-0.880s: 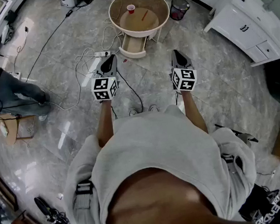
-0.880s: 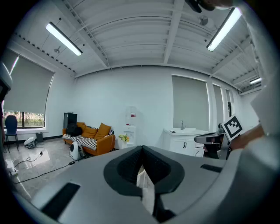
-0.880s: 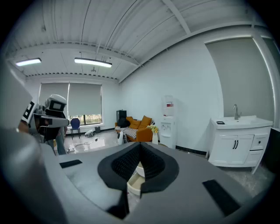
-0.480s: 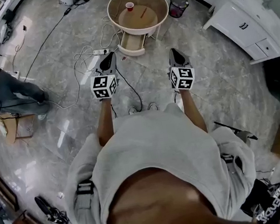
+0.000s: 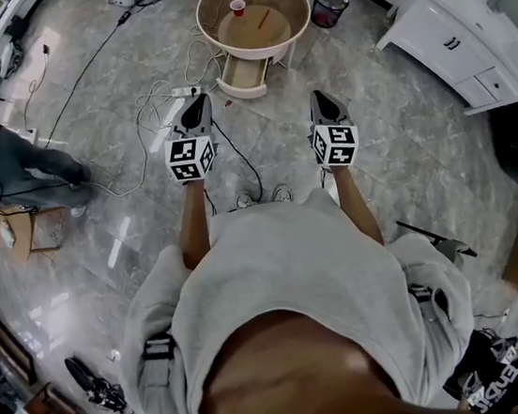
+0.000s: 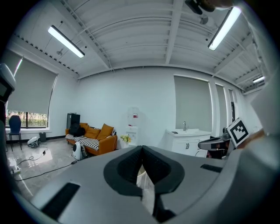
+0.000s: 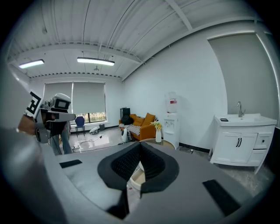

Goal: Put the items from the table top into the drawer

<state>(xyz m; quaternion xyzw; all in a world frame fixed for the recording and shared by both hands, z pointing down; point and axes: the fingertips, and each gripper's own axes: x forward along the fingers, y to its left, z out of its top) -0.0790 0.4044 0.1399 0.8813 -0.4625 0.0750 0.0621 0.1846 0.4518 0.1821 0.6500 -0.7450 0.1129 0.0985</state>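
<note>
red cup (image 5: 237, 6) sits on the round table (image 5: 210, 39) ahead; your left gripper (image 5: 198, 112) and right gripper (image 5: 323, 101) are both closed, empty.

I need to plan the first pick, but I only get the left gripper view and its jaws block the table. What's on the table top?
Observer: The head view shows a red cup standing on the round table, with a thin reddish stick lying beside it.
Operator: Is the drawer open?
Observer: Yes. The head view shows the drawer pulled out below the table's near edge.
Operator: And the right gripper?
Observer: Its own view shows the right gripper with its jaws together and nothing between them.
</note>
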